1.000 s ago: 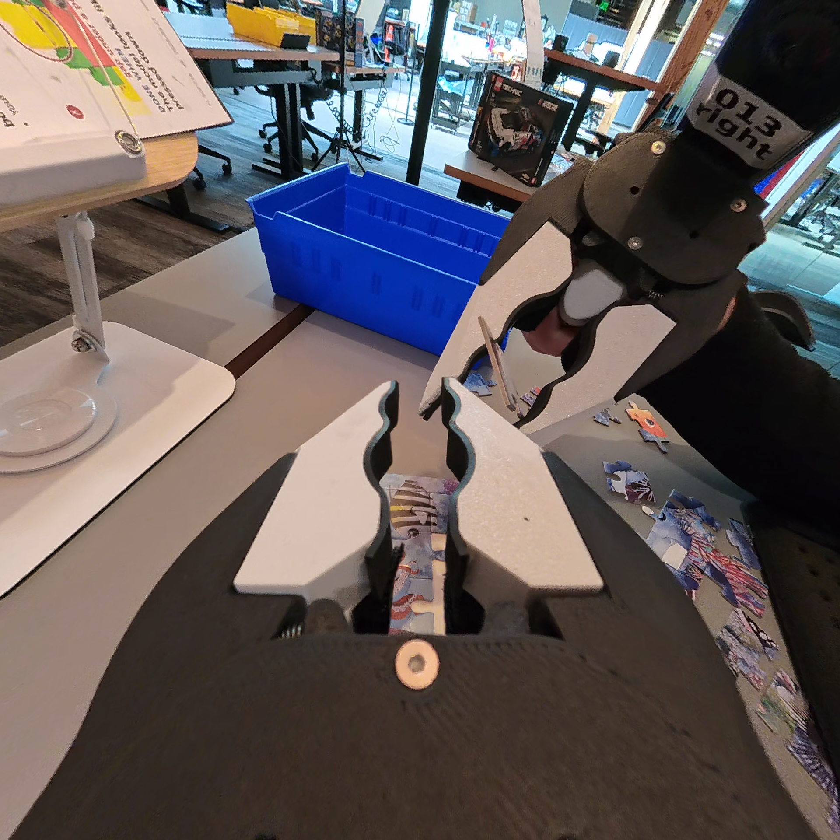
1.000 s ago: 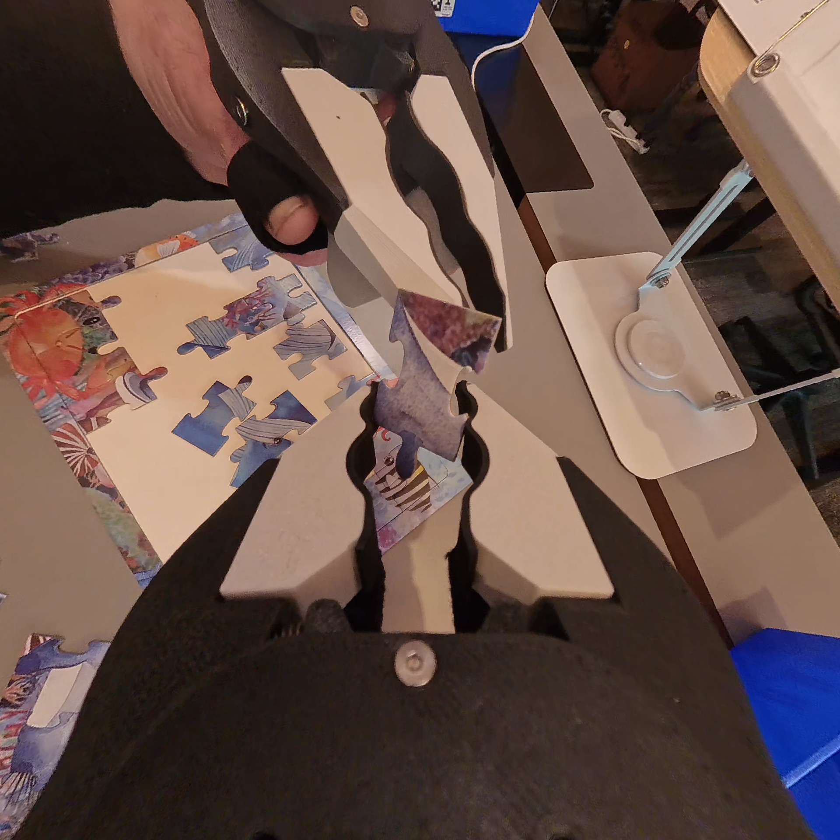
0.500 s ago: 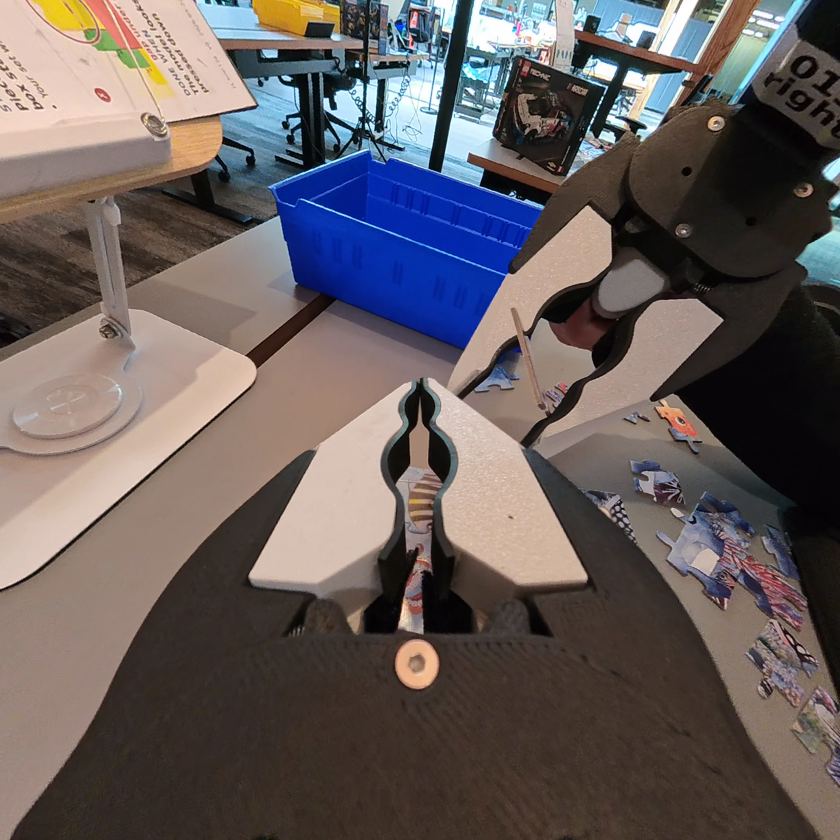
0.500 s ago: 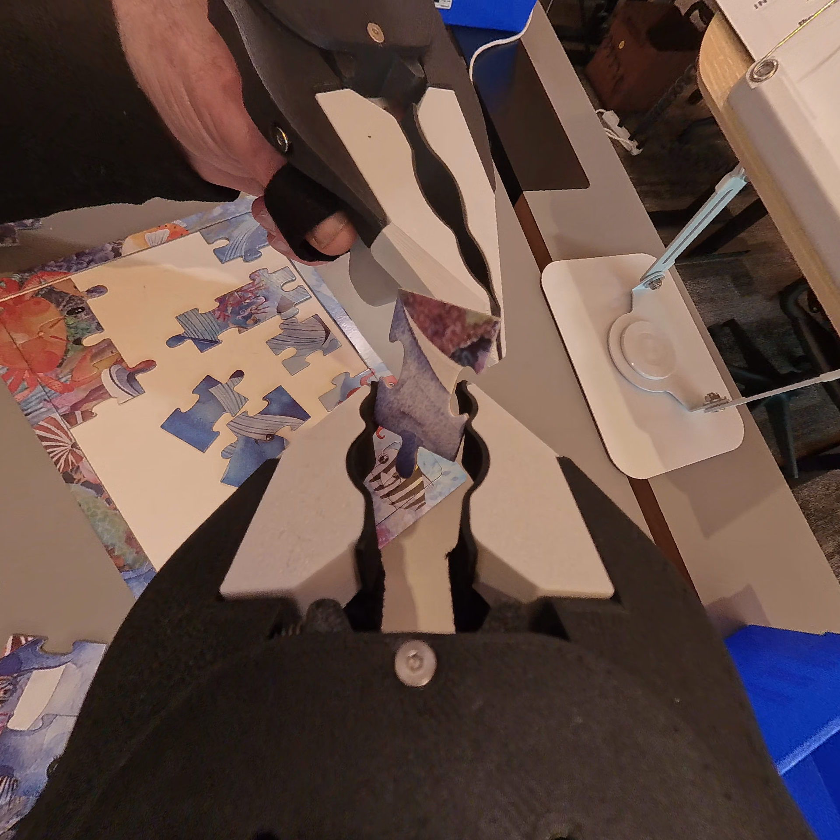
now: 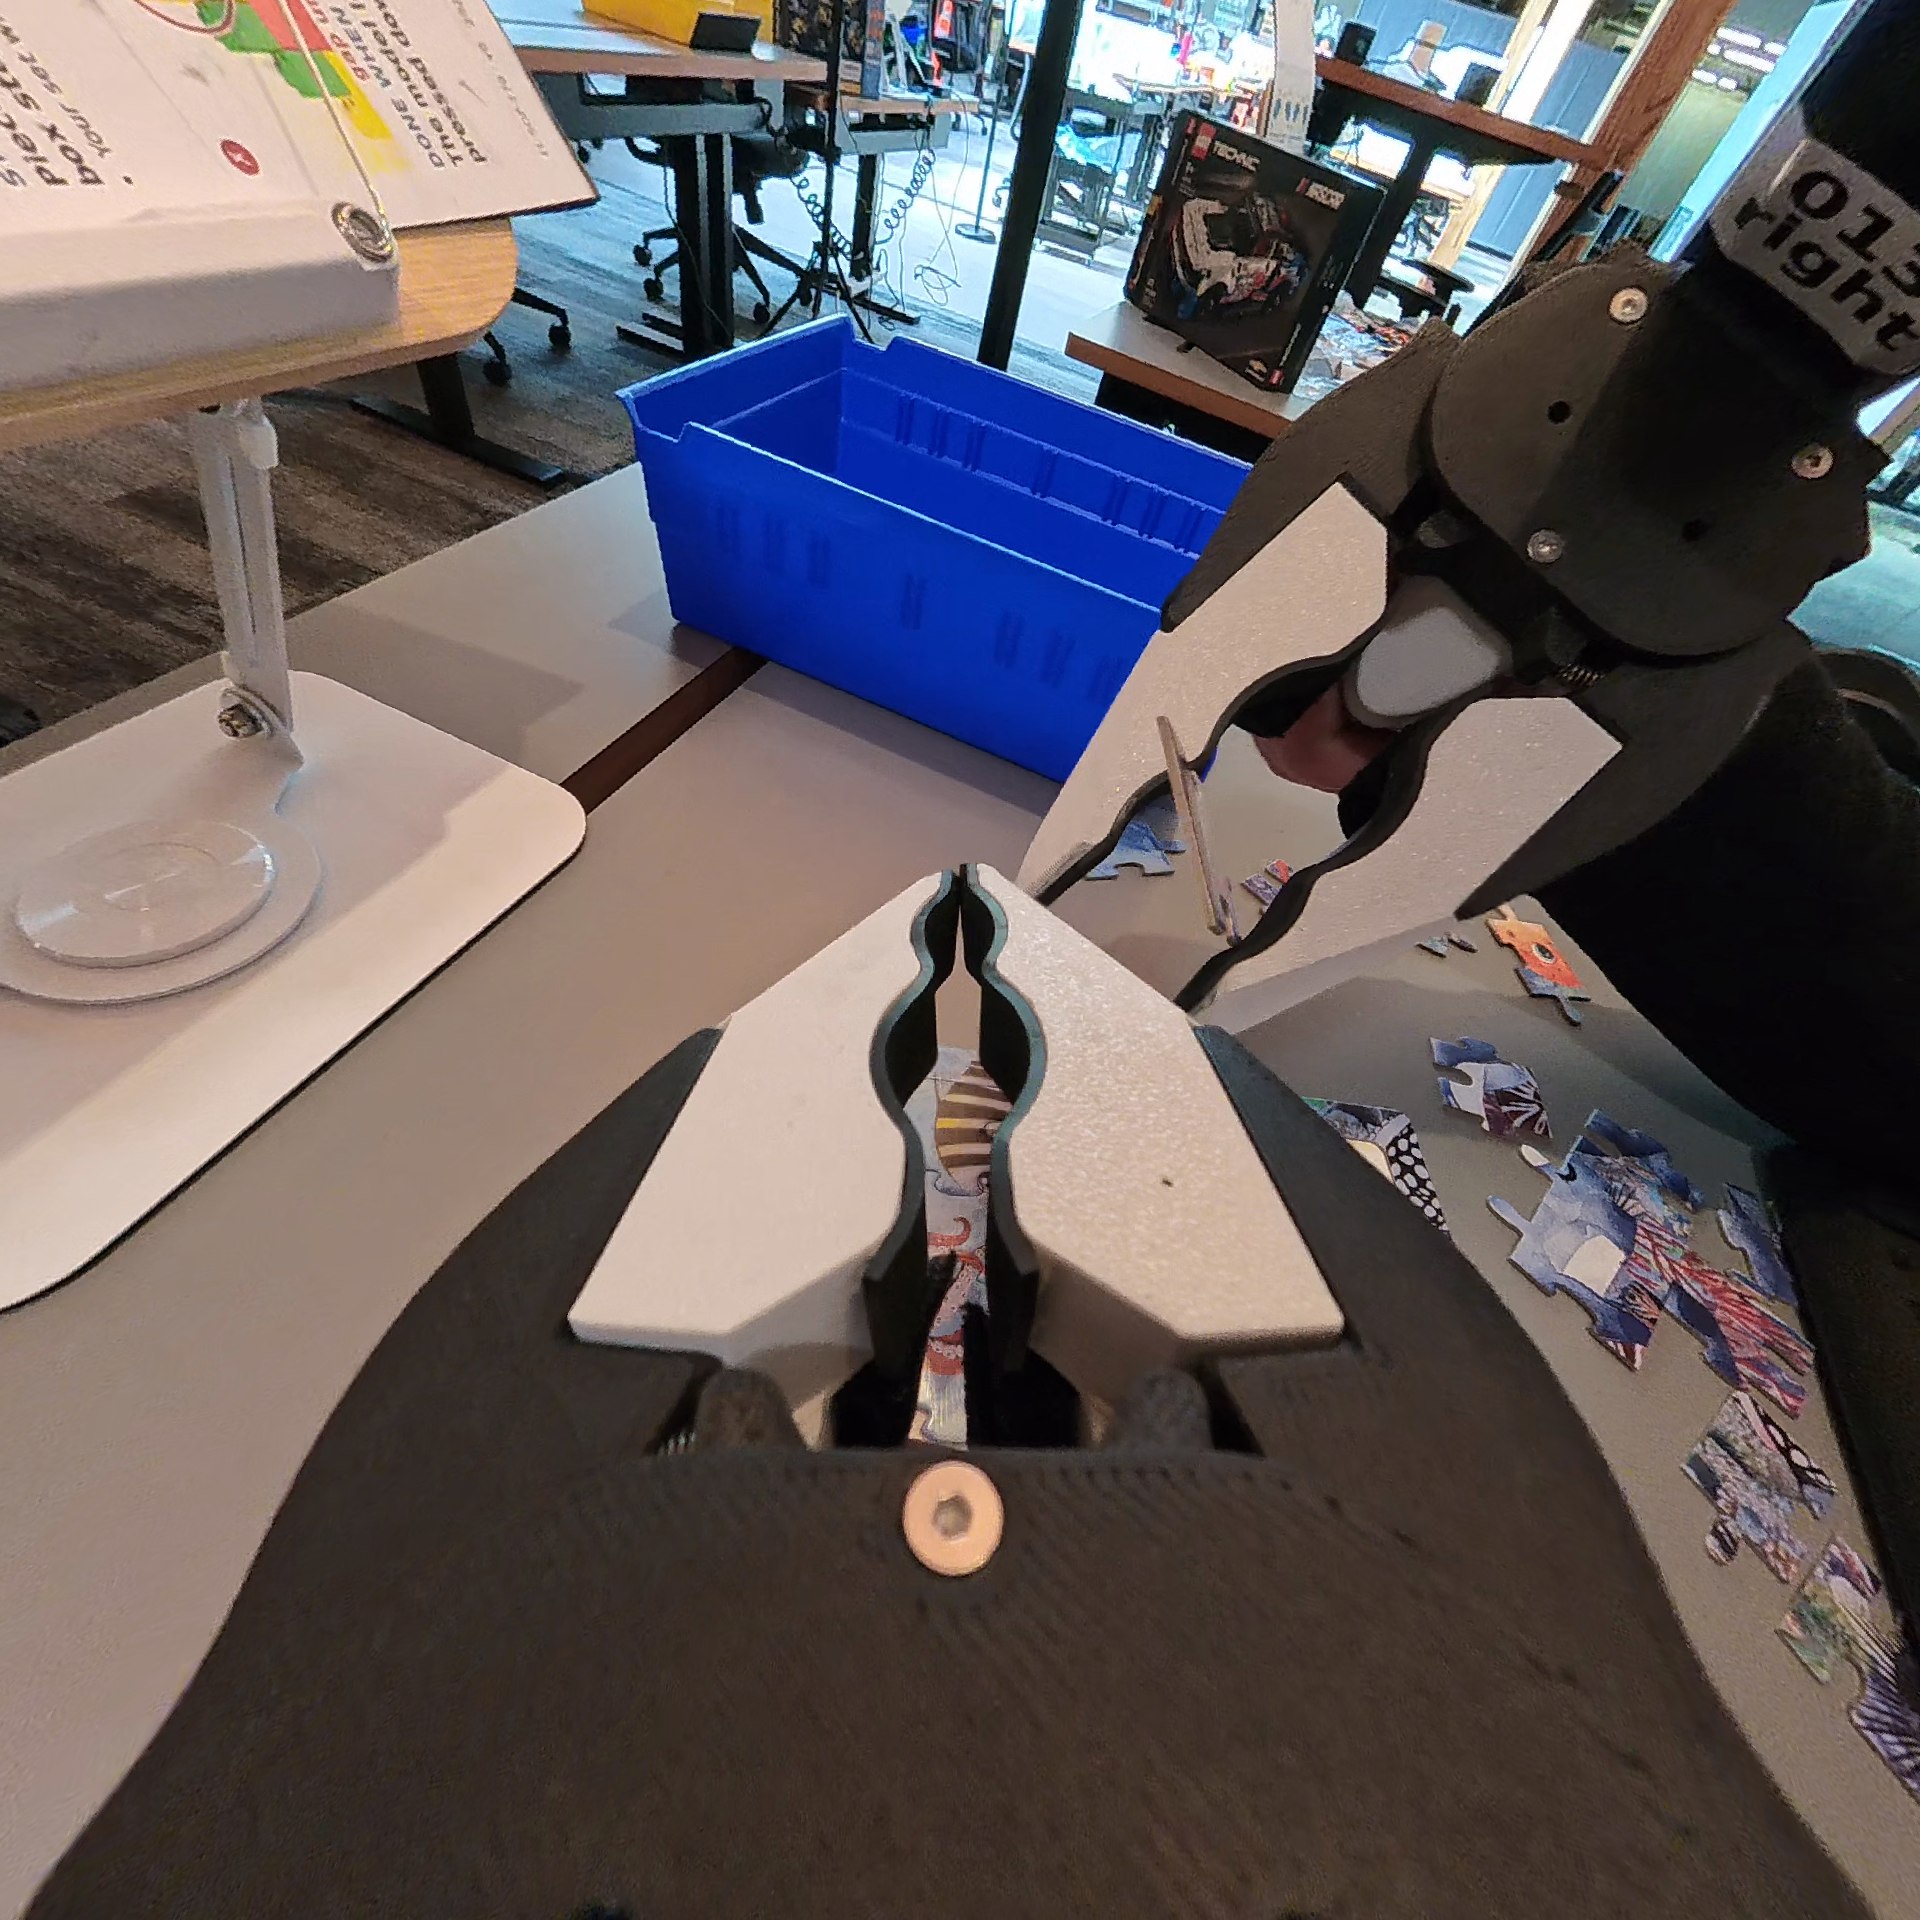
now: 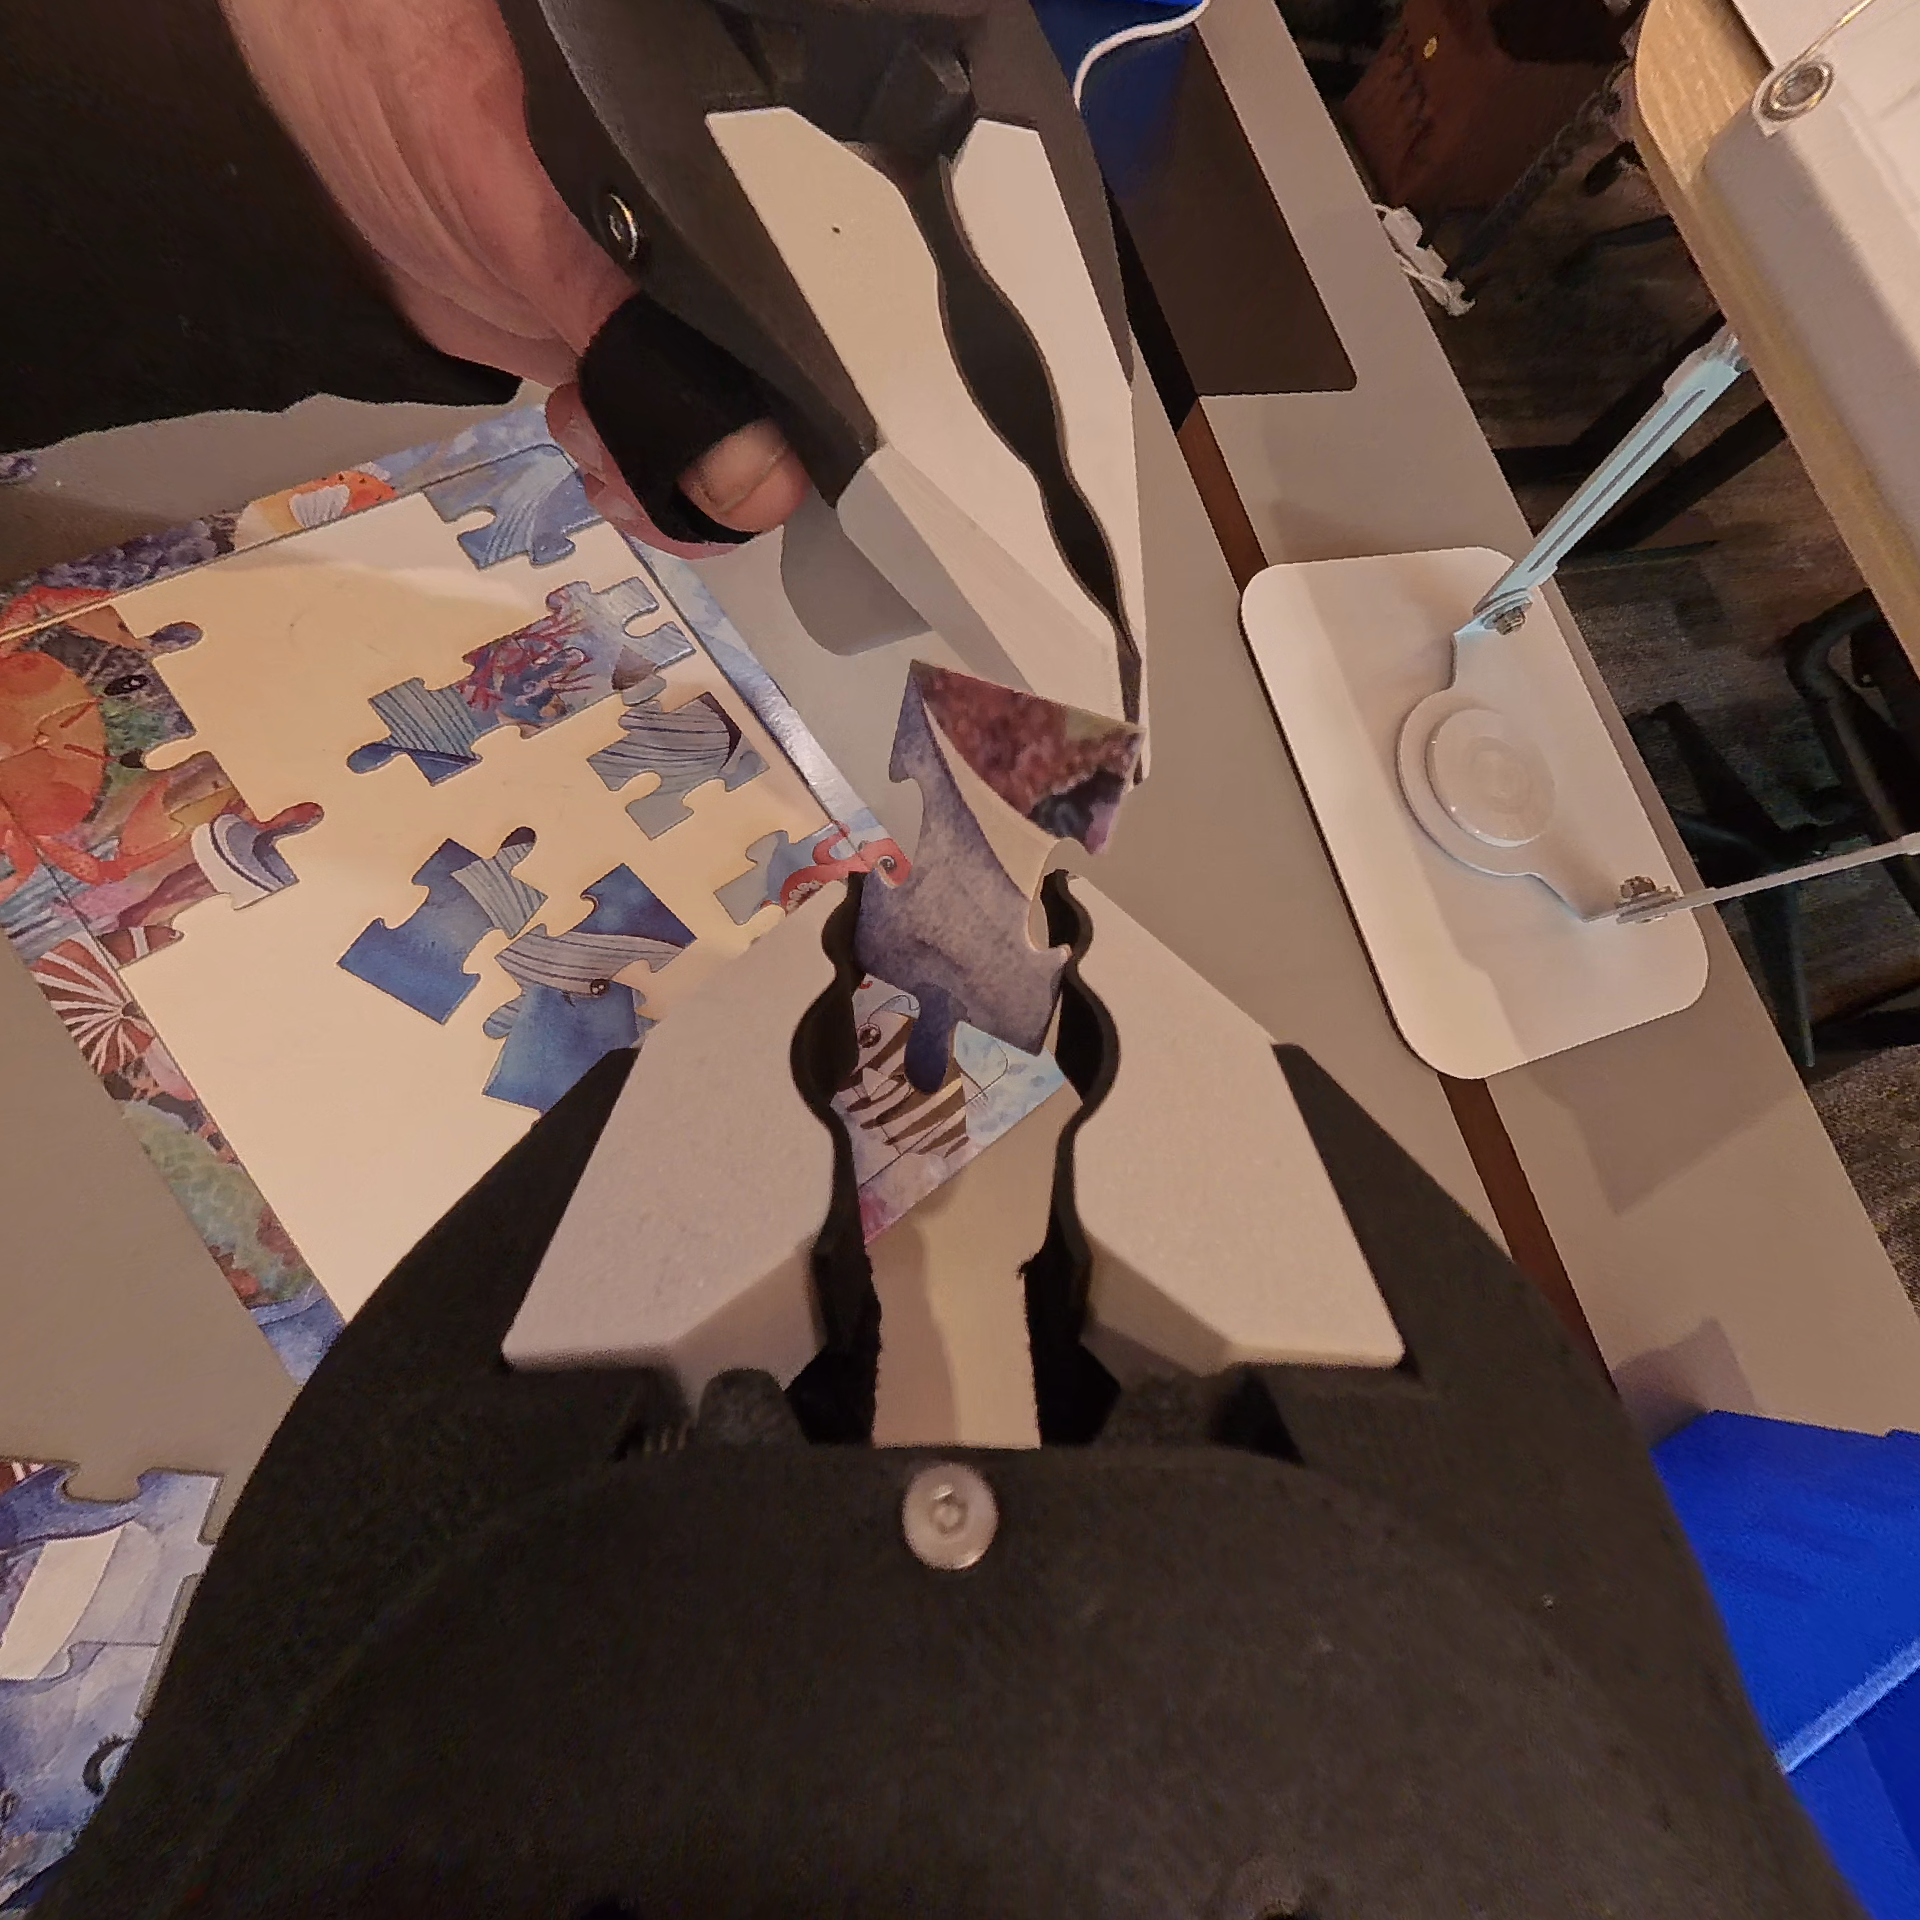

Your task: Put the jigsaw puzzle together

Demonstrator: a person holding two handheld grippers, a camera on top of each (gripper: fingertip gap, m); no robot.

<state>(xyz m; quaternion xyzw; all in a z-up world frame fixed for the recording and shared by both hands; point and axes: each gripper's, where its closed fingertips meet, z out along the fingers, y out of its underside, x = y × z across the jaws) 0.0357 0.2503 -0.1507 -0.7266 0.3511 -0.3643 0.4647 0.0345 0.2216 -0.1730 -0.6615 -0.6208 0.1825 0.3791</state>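
**A:** What are the two grippers doing?

**B:** The right gripper (image 6: 961,914) holds a blue and purple puzzle piece (image 6: 977,862) upright between its fingers, which are closed only as far as the piece allows. In the left wrist view that piece shows edge-on, a thin sliver (image 5: 1195,821), so its picture is hidden there.

**A:** And the left one?

**B:** The left gripper (image 5: 961,894) has its fingertips pressed together with nothing between them. Its tips (image 6: 1127,665) hang just above the held piece's top corner; I cannot tell whether they touch it.

**A:** Where is the puzzle itself?

**B:** The puzzle board (image 6: 312,935) lies below and to the left of the right gripper. Its border is partly filled, with a few blue pieces loose in the cream middle. The near corner is hidden under the right gripper's body. From the left gripper, only a strip of it (image 5: 961,1143) shows through the finger gap.

**A:** Any spare pieces?

**B:** Loose pieces (image 5: 1652,1268) lie scattered to the right of the left gripper, some cut off by the frame edge. Ahead of it sits a blue bin (image 5: 914,561), and to its left a white stand base (image 5: 260,862).
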